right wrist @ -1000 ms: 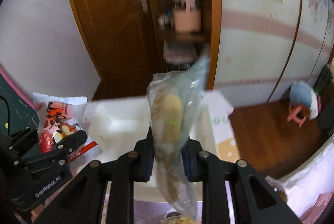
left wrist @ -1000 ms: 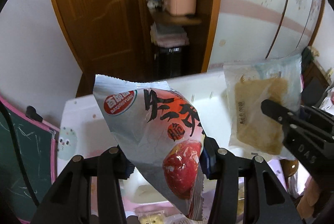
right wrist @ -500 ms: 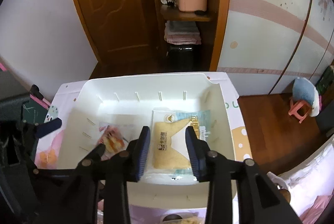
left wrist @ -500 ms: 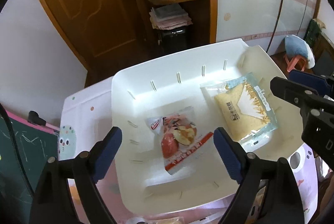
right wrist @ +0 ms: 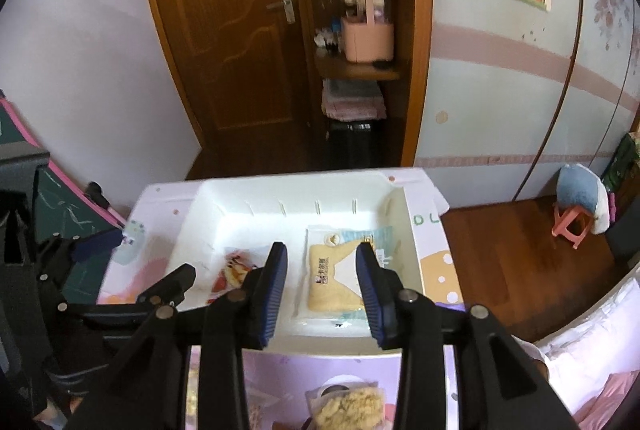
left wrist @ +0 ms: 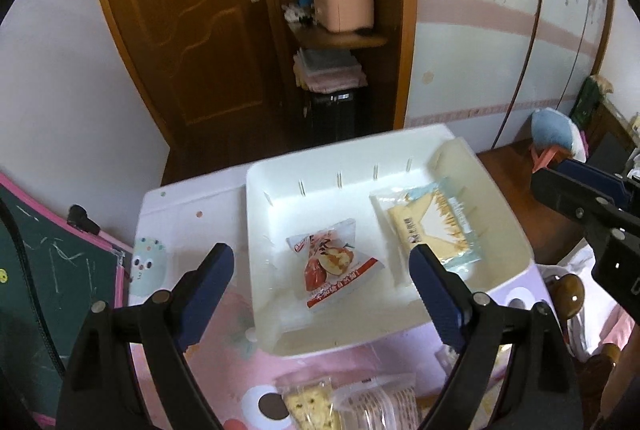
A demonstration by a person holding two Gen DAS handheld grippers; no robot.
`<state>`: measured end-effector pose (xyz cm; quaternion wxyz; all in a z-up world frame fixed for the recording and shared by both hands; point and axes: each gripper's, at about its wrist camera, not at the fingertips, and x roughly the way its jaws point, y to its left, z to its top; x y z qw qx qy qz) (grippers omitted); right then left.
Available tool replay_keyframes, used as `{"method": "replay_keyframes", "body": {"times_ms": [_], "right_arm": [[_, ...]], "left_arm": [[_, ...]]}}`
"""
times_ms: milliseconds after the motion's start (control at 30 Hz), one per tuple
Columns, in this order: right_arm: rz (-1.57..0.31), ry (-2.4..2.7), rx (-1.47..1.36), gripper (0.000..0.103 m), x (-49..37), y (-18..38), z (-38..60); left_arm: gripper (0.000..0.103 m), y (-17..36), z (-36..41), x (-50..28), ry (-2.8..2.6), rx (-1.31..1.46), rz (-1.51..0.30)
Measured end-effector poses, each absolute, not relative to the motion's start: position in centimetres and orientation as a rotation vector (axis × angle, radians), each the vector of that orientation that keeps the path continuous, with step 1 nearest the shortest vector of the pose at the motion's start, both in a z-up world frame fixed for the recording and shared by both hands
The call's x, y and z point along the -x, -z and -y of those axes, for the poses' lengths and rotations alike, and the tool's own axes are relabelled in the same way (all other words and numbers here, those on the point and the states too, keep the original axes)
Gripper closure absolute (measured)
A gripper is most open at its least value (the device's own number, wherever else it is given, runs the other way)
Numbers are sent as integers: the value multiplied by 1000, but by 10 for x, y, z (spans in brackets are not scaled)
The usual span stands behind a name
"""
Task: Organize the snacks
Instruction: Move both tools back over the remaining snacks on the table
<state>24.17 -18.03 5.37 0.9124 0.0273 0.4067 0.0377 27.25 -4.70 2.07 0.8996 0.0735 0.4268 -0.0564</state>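
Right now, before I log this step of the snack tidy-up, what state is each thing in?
white tray: on the table, holding two packets.
red snack packet: lying flat in the tray, released.
yellow cake packet: lying flat in the tray, beside the red one, apart.
left gripper: open, empty.
right gripper: open, empty.
wooden door: closed.
wrapped snacks: on the table, outside the tray.
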Motion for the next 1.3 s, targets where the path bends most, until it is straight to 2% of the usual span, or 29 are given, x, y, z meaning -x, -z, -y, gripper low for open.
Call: {"method": "replay_keyframes", "body": {"times_ms": [367, 667, 767, 967, 1300], "right_arm": [[-745, -103, -25, 66, -154, -121, 175], [-671, -128, -12, 59, -81, -151, 172], [-658, -138, -8, 52, -62, -152, 171], [-695, -179, 27, 45, -31, -127, 161], [-869, -268, 136, 45, -3, -23, 129]], "left_arm": [[14, -100, 38, -172, 132, -155, -727], [14, -129, 20, -101, 144, -146, -716], [14, -130, 12, -81, 145, -152, -716], [14, -109, -4, -47, 160, -153, -750], [14, -18, -42, -13, 131, -111, -873]]}}
